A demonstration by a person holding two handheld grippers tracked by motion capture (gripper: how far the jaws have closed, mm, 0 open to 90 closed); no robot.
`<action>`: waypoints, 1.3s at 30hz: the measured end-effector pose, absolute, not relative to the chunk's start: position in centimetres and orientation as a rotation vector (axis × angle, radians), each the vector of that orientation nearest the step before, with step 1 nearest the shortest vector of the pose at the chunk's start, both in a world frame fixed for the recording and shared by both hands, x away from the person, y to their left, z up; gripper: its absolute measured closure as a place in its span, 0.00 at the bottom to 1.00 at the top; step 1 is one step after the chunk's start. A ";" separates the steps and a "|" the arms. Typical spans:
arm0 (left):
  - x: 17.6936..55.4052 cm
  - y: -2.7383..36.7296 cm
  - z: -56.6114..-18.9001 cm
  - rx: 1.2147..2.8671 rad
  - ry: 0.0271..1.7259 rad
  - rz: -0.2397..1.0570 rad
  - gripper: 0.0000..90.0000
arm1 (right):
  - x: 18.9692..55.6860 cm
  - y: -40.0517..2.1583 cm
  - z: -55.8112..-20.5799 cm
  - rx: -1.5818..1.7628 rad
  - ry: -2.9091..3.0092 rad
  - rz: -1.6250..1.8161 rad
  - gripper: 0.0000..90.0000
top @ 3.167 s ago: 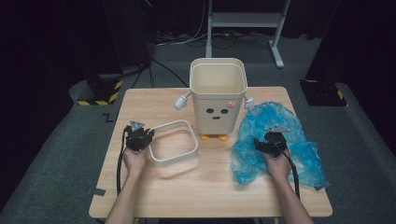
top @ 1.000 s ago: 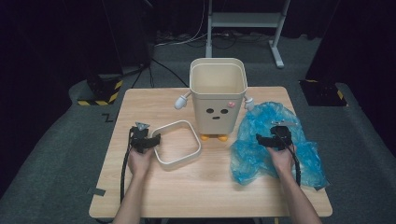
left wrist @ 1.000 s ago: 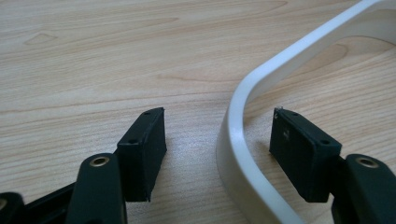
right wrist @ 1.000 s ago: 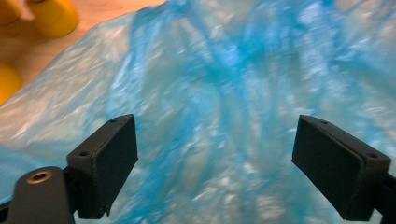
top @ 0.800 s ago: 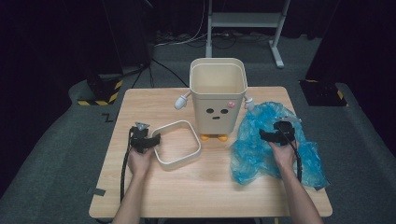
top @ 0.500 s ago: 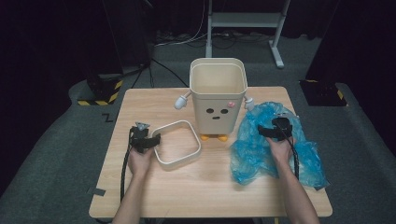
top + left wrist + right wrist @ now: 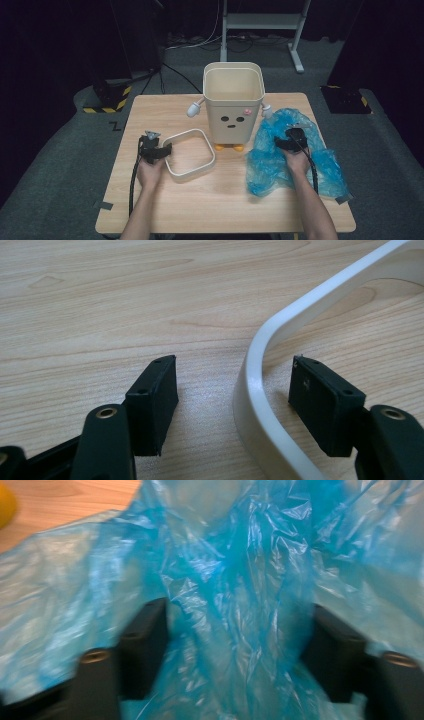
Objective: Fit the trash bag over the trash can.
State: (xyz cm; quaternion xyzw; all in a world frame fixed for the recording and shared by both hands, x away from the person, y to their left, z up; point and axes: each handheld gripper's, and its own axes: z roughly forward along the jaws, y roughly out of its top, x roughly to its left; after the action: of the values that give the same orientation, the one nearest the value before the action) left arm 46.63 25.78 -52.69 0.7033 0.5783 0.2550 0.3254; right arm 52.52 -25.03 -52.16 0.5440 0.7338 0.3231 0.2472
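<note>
I see the wooden table (image 7: 220, 205) with the cream bin (image 7: 233, 102), the one with a face and little arms, standing at its far middle. To its right the blue plastic bag (image 7: 270, 172) lies crumpled flat; to its near left the cream square ring (image 7: 190, 172) that clips over the bin's rim lies flat too.

I judge the step in hand to be gathering the bag so it can line the bin. My right gripper (image 7: 288, 142) sits on the bag's far part, forearm reaching in from the near edge; its jaws have just been closing, with a ridge of film bunched between them, though the pads look not yet pressed together. Next I need to finish that pinch and lift without tearing.

My left gripper (image 7: 156, 150) rests at the ring's left side, jaws spread astride the ring's wall (image 7: 260, 405), pads clear of it.
</note>
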 end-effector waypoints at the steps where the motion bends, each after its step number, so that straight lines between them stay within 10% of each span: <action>1: 46.6 25.8 -52.7 1.843 1.516 0.668 0.40 | 52.5 -24.9 -52.1 1.472 2.010 0.881 0.52; 14: 46.7 25.7 -52.7 1.856 1.508 0.666 0.38 | 52.3 -24.3 -52.1 1.432 2.010 0.879 0.95; 39: 46.7 25.6 -52.7 1.857 1.506 0.667 0.37 | 50.5 -25.3 -48.3 1.390 2.028 1.088 0.99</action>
State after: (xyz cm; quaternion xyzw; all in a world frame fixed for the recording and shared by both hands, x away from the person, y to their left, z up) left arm 46.68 25.64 -52.70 0.7079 0.5741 0.2541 0.3237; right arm 50.53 -25.32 -48.29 0.5039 0.7350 0.3942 0.2247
